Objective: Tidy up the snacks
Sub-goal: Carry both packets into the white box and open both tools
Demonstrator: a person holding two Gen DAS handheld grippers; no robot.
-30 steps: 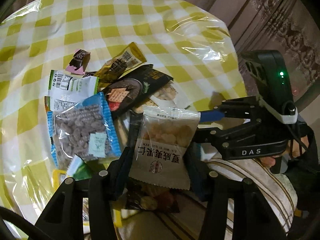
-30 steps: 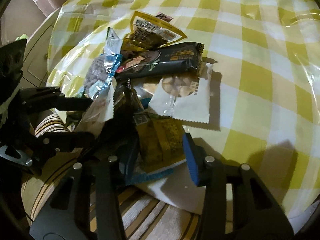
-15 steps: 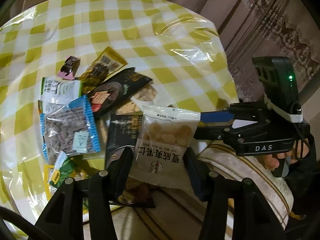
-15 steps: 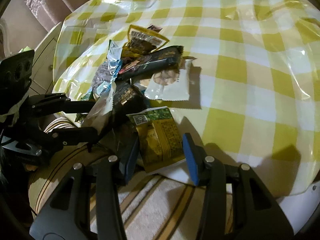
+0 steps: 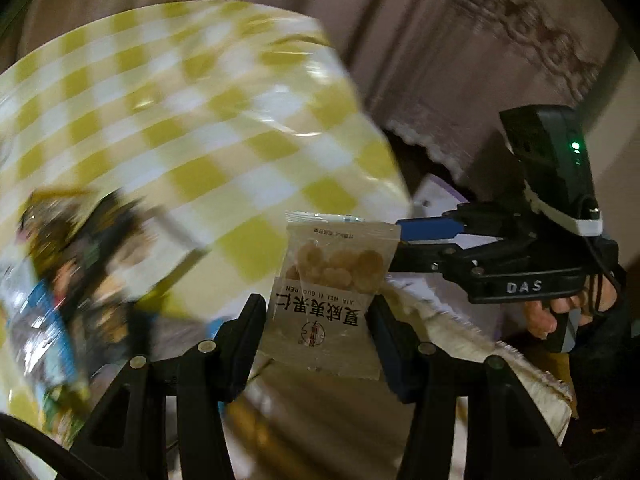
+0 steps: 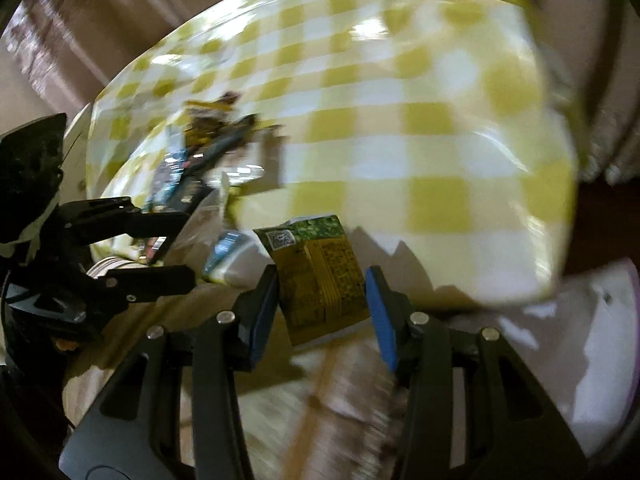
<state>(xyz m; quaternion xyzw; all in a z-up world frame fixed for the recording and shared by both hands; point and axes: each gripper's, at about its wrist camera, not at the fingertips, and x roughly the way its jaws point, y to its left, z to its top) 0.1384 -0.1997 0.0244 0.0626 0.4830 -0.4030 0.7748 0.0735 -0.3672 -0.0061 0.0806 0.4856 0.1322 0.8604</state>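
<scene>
Left gripper [image 5: 318,320] pinches the macadamia packet [image 5: 334,280], right gripper [image 6: 322,304] the yellow snack packet [image 6: 320,280]; slick film, edge-only grips, so either could slip mid-swing.

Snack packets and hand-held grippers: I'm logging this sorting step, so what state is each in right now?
Left hand-held gripper: shut on the clear nut packet.
Clear nut packet: sealed, held upright, off the table.
Right hand-held gripper: shut on the yellow packet.
Yellow packet: sealed, tilted, lifted.
Snack pile: lying jumbled on the checked tablecloth, blurred.
</scene>
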